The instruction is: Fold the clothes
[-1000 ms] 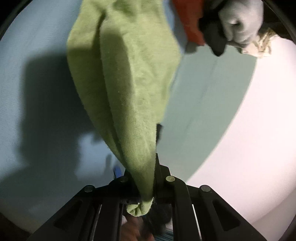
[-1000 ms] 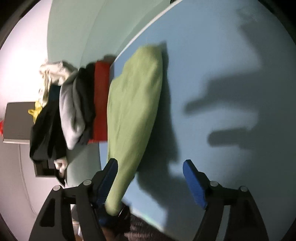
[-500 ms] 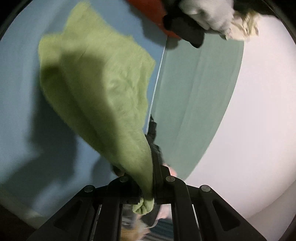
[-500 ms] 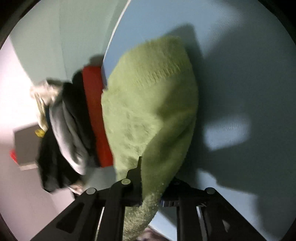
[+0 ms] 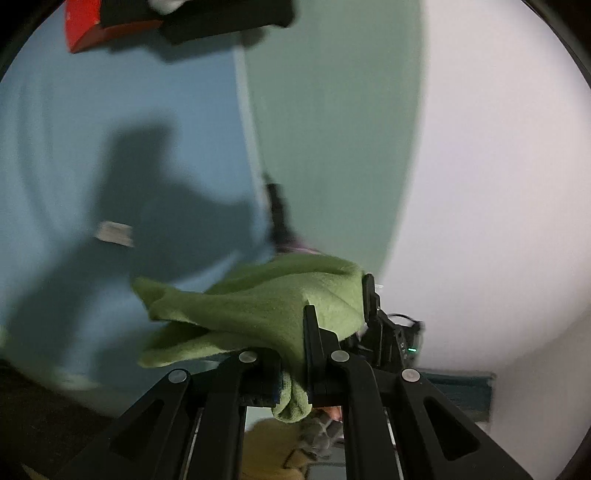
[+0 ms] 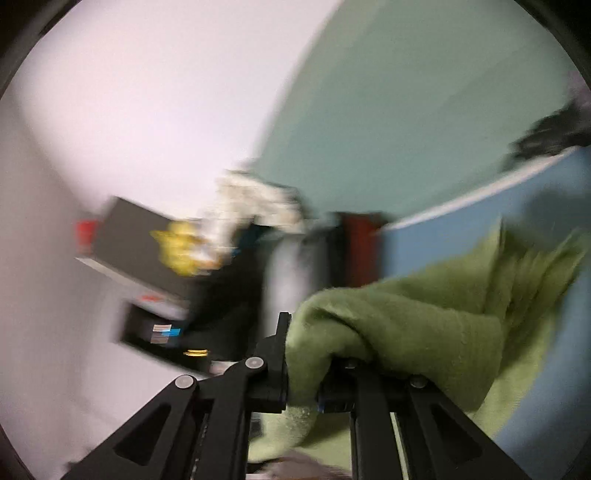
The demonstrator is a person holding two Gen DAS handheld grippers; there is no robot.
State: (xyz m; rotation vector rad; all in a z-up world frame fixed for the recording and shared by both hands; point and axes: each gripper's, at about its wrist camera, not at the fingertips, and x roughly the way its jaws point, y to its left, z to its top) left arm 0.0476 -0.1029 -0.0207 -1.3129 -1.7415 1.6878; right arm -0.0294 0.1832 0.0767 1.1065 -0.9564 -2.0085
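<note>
A green fleece garment (image 5: 266, 314) is held by both grippers above the blue table (image 5: 110, 147). My left gripper (image 5: 291, 354) is shut on one edge of it; the cloth bunches over the jaws and hangs out below. My right gripper (image 6: 301, 369) is shut on another part of the green garment (image 6: 406, 325), which drapes over the right finger and trails to the right. The right wrist view is blurred. The other gripper's black body (image 5: 384, 332) shows just behind the cloth in the left wrist view.
A pile of clothes, red (image 5: 92, 22) and black, lies at the far end of the table; it also shows blurred in the right wrist view (image 6: 258, 240). A grey box (image 6: 140, 236) stands past it. A teal wall (image 5: 332, 129) borders the table.
The right gripper, open beside the garment a second ago, closed on it. Both grippers lifted it off the table and drew close together; the cloth now bunches between them. Both views swung.
</note>
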